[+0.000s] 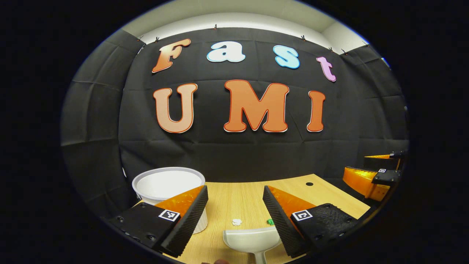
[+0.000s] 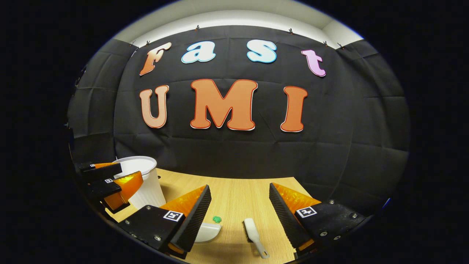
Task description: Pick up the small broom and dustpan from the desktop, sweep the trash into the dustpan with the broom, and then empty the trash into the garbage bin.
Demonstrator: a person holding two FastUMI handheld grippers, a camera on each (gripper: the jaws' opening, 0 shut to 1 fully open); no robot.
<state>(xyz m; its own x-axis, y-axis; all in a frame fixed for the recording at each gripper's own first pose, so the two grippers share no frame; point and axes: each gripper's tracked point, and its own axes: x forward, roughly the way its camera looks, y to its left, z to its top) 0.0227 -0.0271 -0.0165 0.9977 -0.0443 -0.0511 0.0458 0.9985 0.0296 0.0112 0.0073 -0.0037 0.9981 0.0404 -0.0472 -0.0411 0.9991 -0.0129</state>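
Note:
A white dustpan [image 1: 253, 240] lies on the wooden desktop [image 1: 238, 198], just below and between my left gripper's [image 1: 235, 198] open fingers. Beyond its lip lie a white paper scrap [image 1: 237, 222] and a green scrap [image 1: 270, 221]. A white garbage bin [image 1: 168, 183] stands at the table's back left. In the right gripper view, the small white broom [image 2: 253, 231] lies flat between the open fingers of my right gripper [image 2: 240, 198]; the dustpan [image 2: 207, 233] and the green scrap [image 2: 217, 219] sit to its left. Both grippers hover above the table, holding nothing.
The right gripper [image 1: 377, 176] appears at the far right in the left gripper view. The left gripper [image 2: 110, 183] appears at the left in the right gripper view, in front of the bin [image 2: 141, 181]. A small dark hole [image 1: 309, 183] marks the desktop near the back.

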